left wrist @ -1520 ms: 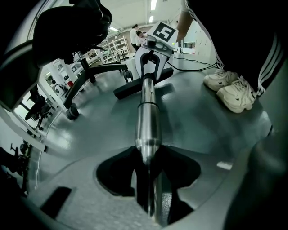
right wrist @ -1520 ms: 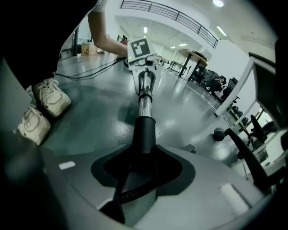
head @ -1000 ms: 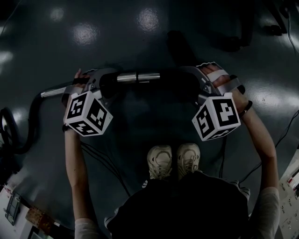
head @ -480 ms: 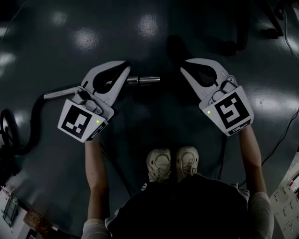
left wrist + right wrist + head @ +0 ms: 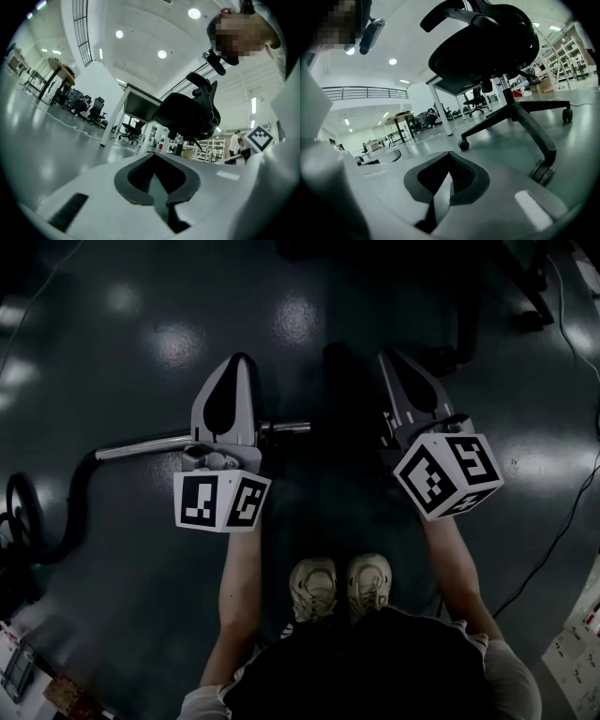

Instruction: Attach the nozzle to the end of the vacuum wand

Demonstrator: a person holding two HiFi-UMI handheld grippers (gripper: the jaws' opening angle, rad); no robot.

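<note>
Plainly the left claw [image 5: 235,367] and right claw [image 5: 395,367] are both pressed together on nothing, aimed at 12 o'clock, while the vacuum wand [image 5: 150,442] lies 9-to-3 on the floor [image 5: 112,343] beneath the nearer left claw; the nozzle is lost in the dark.

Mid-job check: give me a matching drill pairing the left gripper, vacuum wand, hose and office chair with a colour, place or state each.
Things:
1. left gripper
2. vacuum wand
3. hose
4. office chair

Descriptions:
A. black, curving near the head view's left edge
B. jaws shut, nothing between them
C. silver, lying on the floor
D. black, standing on a castered base

Pairs: 1-B; 2-C; 3-A; 4-D
</note>
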